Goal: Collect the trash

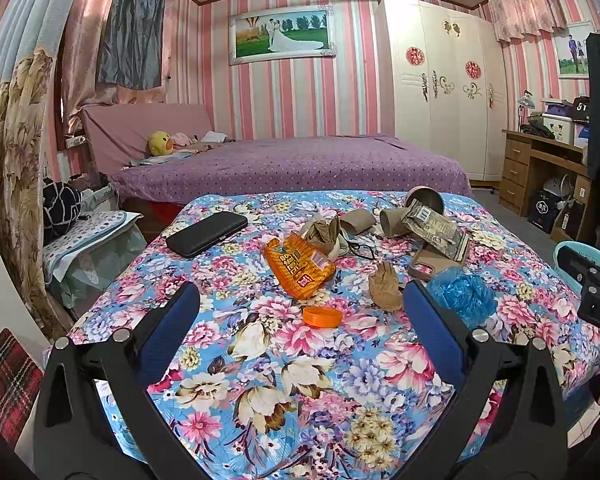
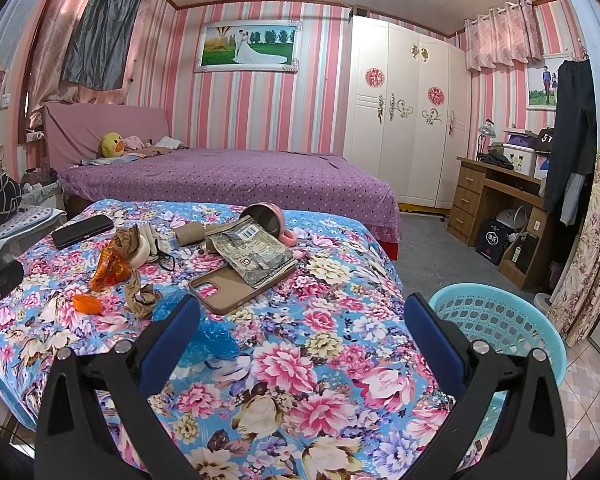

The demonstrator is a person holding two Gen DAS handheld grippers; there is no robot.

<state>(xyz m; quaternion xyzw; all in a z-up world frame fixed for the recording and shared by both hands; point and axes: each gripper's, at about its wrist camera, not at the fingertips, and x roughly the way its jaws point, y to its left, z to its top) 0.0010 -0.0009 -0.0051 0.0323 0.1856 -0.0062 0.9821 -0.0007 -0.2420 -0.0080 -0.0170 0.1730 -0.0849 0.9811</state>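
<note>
- Blue-padded fingers of the left gripper (image 1: 302,308) stand wide apart, nothing between them; it hovers over the floral cloth (image 1: 300,380) covering the table.
- Orange cap (image 1: 322,316) lies on the cloth right in the gap between the left fingers, touching neither.
- At 12 o'clock from the cap: orange snack wrapper (image 1: 299,266), crumpled, lying flat.
- At 1 o'clock from the cap: brown crumpled scrap (image 1: 385,286), just beside the right-hand finger.
- Blue plastic bag (image 1: 462,294), bunched, lies at 2 o'clock, partly behind that finger.
- Further out, 12 to 1 o'clock: cardboard tubes (image 1: 394,222), a grey printed packet (image 1: 436,228) resting on a brown phone case (image 1: 428,264), and a tipped pink mug (image 1: 424,200) behind them.
- Black flat case (image 1: 207,233) at 10 o'clock, well apart from the trash.
- Right gripper (image 2: 302,312), same blue pads, also spread open and empty above the cloth.
- In the right wrist view the blue bag sits against the inner side of the left-hand finger, at 9 o'clock; I cannot tell whether they touch.
- Turquoise basket (image 2: 496,320) stands off the table edge at 3 o'clock, behind the right-hand finger.
- Phone case and packet lie at 11 o'clock from the right gripper; wrapper and cap at 10 o'clock.
</note>
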